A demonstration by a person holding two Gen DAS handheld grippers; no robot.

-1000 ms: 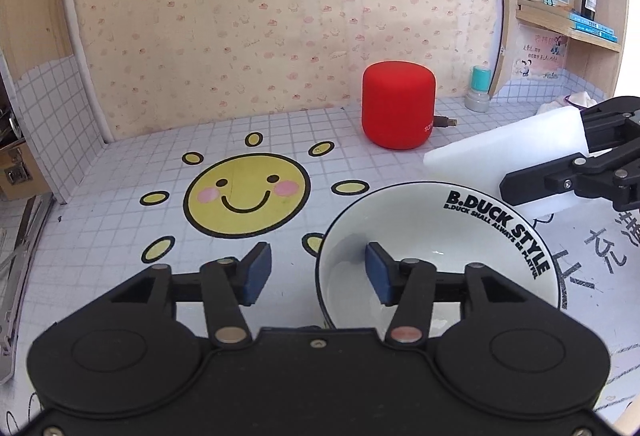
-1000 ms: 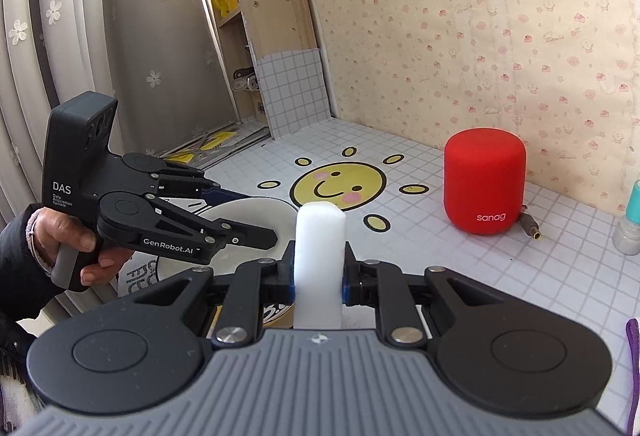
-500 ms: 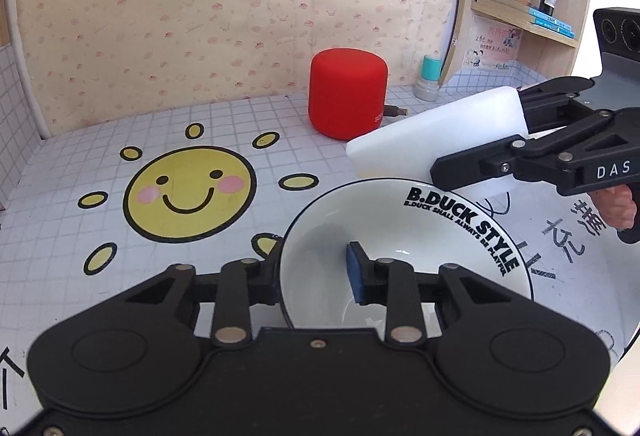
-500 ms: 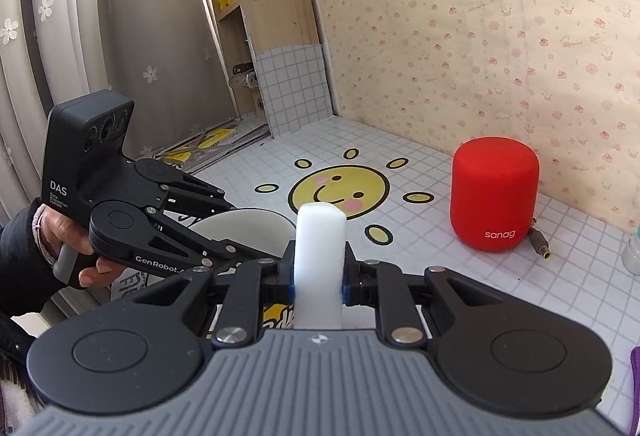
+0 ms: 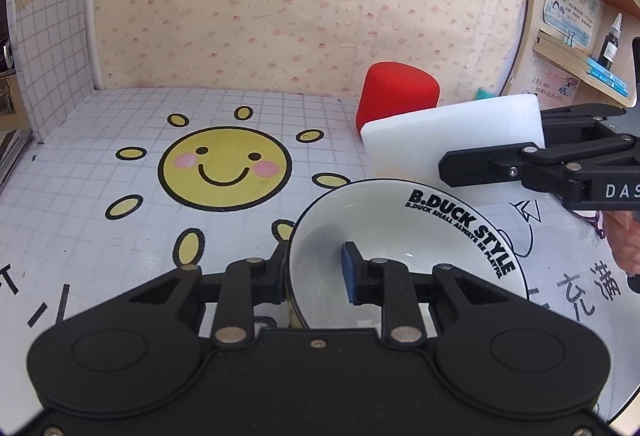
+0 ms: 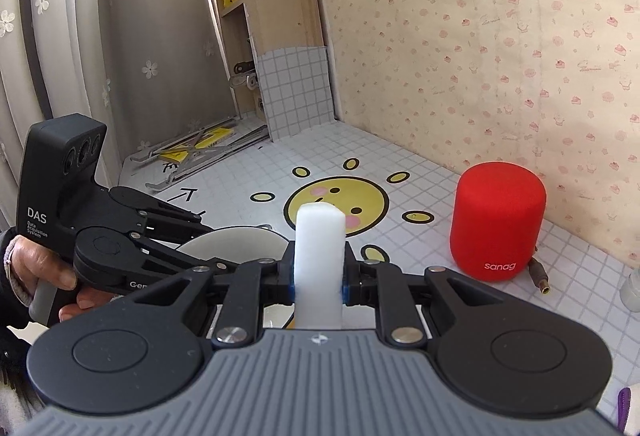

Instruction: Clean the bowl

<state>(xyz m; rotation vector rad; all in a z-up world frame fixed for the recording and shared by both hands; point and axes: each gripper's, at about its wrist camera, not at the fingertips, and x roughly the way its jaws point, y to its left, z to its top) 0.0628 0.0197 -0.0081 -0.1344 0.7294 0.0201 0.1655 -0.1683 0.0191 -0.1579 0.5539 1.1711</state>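
On the tiled tabletop (image 5: 248,108), with its big yellow smiling sun (image 5: 225,169) and the red speaker (image 5: 396,96) near the back wall, the white bowl (image 5: 404,236) sat tipped, its mouth facing up and toward the right gripper (image 5: 452,168). The left gripper (image 5: 316,272) had just been closing, and its jaws were now clamped over the bowl's near rim, one finger (image 5: 352,276) inside and the other outside. The right gripper was shut on a white sponge block (image 5: 452,140), whose long axis ran level toward the speaker and which hung just above the far rim, not yet touching. To my eye the bowl was being steadied; next the sponge needed lowering into the hollow and rubbing round.
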